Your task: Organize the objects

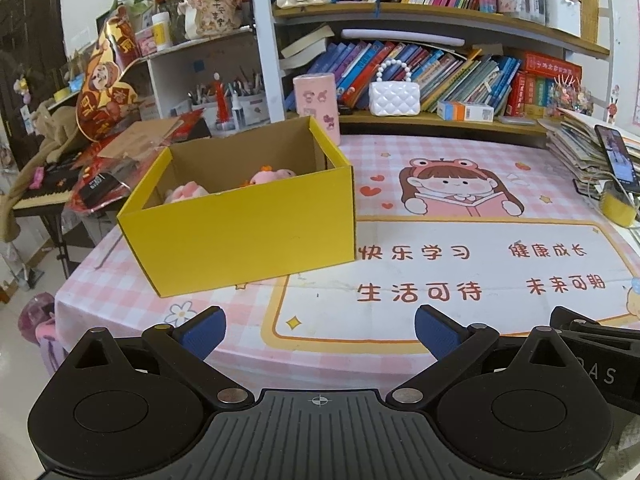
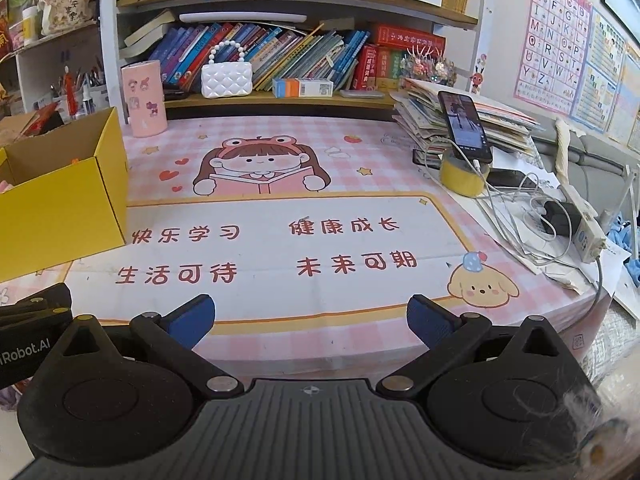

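Observation:
An open yellow cardboard box [image 1: 244, 236] stands on the left of the pink printed desk mat [image 1: 460, 264]. Inside it lie pink plush toys [image 1: 272, 176], partly hidden by the front wall. My left gripper [image 1: 320, 330] hangs open at the desk's near edge, right of the box's front corner, with nothing between its blue pads. In the right wrist view the same box [image 2: 68, 200] sits at the far left. My right gripper [image 2: 311, 320] is also open and empty above the mat's [image 2: 280, 240] near edge.
A pink cylindrical holder [image 1: 318, 106] and a white quilted purse [image 1: 394, 98] stand behind the box by the bookshelf. On the right are a stack of books [image 2: 472, 120], a propped phone [image 2: 464, 126], a yellow tape roll [image 2: 462, 176] and tangled cables [image 2: 532, 216].

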Demonstrator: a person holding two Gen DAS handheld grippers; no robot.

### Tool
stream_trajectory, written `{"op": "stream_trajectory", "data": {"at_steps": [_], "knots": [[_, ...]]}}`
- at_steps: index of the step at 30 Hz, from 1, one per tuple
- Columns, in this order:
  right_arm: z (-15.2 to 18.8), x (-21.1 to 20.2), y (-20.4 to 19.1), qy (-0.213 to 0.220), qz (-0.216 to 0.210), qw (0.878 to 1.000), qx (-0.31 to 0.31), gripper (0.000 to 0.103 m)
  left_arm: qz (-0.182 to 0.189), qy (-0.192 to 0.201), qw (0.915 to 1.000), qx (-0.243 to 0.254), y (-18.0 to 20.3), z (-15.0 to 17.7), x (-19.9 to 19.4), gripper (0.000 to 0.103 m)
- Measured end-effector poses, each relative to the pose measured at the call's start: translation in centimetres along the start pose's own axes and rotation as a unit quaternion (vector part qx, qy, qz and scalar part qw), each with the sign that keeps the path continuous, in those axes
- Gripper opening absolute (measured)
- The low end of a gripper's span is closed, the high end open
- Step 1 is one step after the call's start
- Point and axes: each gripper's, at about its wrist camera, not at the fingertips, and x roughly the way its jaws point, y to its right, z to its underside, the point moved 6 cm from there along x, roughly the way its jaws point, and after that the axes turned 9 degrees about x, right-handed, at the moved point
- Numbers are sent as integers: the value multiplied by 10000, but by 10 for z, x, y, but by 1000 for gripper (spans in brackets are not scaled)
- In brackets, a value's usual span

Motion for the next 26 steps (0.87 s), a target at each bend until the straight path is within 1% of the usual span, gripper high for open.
{"op": "stream_trajectory", "data": {"at_steps": [5,19,26], "knots": [[0,0,0,-8,6,10000,-4,103,-57,8,10000,36,1,0,-1,102],[1,2,4,-21,101,9999,-36,103,12,-90,9999,46,5,1,3,102],[2,5,4,-97,66,9999,-37,103,81,-165,9998,-73,3,3,6,102]]}}
